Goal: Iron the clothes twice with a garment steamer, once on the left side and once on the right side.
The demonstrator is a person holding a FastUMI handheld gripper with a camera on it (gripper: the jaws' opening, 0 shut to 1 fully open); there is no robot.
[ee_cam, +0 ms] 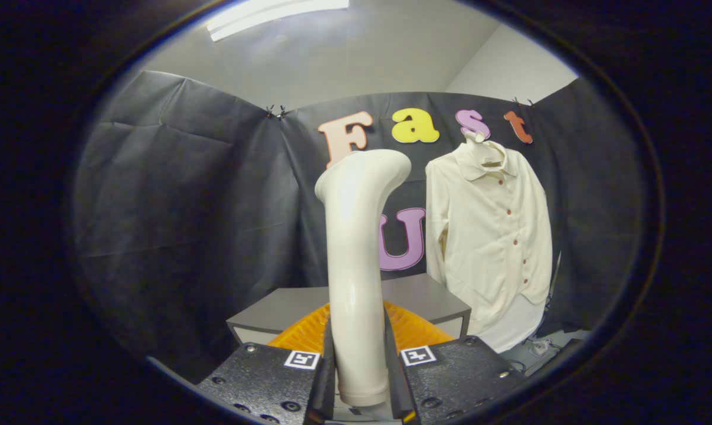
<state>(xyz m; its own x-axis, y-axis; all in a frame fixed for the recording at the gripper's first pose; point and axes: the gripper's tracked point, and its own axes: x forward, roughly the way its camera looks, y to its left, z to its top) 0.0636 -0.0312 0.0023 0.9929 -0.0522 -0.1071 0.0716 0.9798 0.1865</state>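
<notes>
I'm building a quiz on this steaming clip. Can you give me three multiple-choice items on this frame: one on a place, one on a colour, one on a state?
1. Where does the shirt hang relative to the steamer?
A. Beyond it and to its right, against the black cloth
B. Draped over the steamer
C. Folded on the grey table

2. What colour are the shirt's buttons?
A. Blue
B. Reddish
C. Black

3. What is the gripper doing?
A. Open, with nothing between the fingers
B. Shut on the steamer's handle
C. Pinching the shirt's sleeve

Answers:
1. A: the shirt hangs on a hanger past the grey table, apart from the steamer.
2. B: reddish dots run down the cream front.
3. B: both fingers press the white handle between them.
</notes>
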